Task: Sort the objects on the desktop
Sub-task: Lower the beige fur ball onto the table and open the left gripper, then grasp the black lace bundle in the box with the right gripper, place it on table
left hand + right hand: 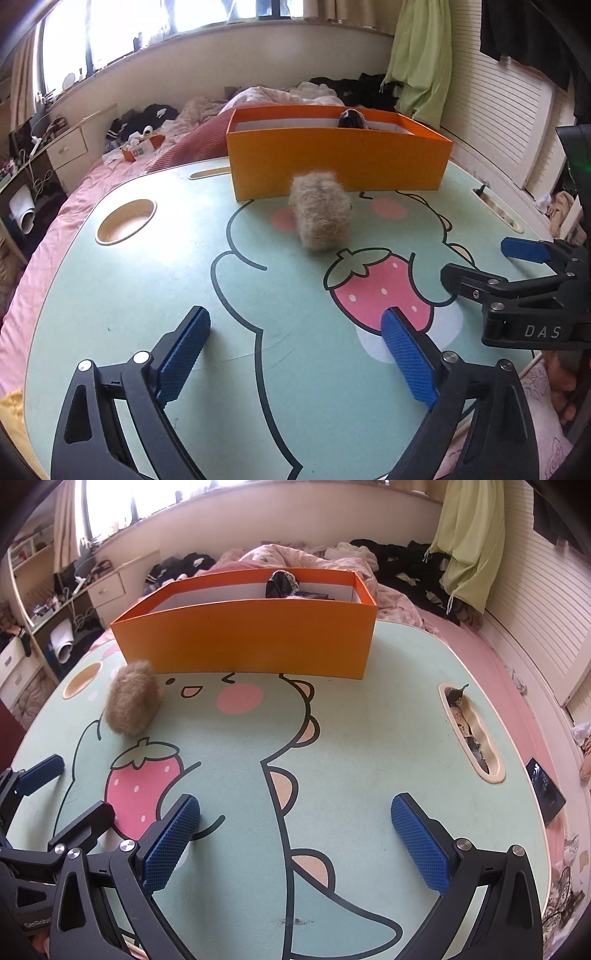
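Observation:
A fuzzy tan-brown object (320, 210) lies on the green cartoon table (129, 295), just in front of an orange box (340, 162). The right wrist view shows the same fuzzy object (131, 701) at the left, below the orange box (251, 642). A dark item (279, 584) and other things poke up inside the box. My left gripper (295, 354) hovers open over the table, short of the fuzzy object, nothing between its blue pads. My right gripper (295, 842) is open and empty too; it also shows at the right edge of the left view as the right gripper (484, 262).
The table (369, 738) has a round cup hole (125, 221) at the left and a slot tray (471, 731) with small items at the right. A pink bed with heaped clothes surrounds the table. A dark phone (546, 794) lies past the table's right edge.

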Available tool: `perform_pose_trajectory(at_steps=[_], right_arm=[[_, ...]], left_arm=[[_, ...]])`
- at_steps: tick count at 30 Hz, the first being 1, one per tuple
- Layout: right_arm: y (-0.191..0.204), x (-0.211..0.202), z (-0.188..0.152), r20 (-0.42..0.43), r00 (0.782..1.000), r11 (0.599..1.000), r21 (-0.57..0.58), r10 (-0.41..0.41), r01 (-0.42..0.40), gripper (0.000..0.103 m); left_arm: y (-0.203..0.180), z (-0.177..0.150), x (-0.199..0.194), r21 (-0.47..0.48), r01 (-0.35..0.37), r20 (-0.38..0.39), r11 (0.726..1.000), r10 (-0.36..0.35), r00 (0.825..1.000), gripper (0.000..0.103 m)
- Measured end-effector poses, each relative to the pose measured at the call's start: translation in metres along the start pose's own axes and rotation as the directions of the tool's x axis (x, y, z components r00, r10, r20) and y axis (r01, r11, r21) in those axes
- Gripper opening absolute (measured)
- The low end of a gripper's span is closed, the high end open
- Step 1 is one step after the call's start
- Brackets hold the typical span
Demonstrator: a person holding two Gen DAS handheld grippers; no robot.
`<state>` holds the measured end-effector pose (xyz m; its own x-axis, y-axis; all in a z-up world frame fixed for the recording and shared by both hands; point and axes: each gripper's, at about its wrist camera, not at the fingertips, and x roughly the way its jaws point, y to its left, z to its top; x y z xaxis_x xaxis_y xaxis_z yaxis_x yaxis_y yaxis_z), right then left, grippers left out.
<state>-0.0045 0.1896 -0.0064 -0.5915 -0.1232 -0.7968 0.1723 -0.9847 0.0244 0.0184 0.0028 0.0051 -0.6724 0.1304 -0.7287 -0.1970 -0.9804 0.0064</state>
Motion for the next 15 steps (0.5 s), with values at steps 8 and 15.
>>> perform_pose_trajectory(at_steps=[8, 15], right_arm=[[0.002, -0.010, 0.023, 0.056, 0.996, 0.997, -0.016, 0.074, -0.074, 0.095], [0.002, -0.045, 0.131, 0.196, 0.974, 0.991, -0.097, 0.113, -0.096, 0.081]], left_arm=[[-0.001, -0.008, -0.001, -0.010, -0.004, 0.025, 1.000, 0.004, 1.000, 0.094], [-0.001, -0.009, -0.001, -0.012, 0.000, 0.033, 1.000, 0.001, 0.999, 0.094]])
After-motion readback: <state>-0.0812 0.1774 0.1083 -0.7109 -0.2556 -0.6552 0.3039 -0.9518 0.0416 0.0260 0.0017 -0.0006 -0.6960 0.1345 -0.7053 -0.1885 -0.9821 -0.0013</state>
